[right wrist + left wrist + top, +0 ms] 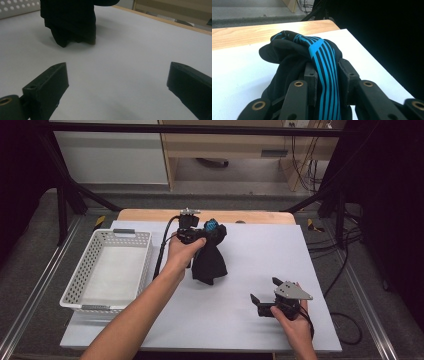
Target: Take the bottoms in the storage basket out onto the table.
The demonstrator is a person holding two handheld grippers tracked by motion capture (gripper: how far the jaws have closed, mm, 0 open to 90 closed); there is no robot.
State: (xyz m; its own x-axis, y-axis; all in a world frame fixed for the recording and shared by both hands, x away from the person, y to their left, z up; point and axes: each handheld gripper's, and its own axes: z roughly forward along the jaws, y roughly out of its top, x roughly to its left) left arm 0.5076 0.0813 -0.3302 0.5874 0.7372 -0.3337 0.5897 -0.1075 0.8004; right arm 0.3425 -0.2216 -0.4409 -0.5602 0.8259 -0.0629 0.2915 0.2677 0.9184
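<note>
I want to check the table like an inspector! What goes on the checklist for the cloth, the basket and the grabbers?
Surface: white sheet on a wooden table.
Job's things: black cloth with blue stripes, lifted, lower end near the sheet; white basket, nothing seen inside.
Clutter: nothing seen.
Grippers: left gripper shut on the cloth; right gripper open, low over the sheet.
Cables: black cable trailing from the left gripper.
Surroundings: black frame bars, floor cables.

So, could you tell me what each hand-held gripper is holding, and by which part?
The left hand-held gripper pinches the black garment at its bunched, blue-striped top. The right hand-held gripper is open and holds nothing.
</note>
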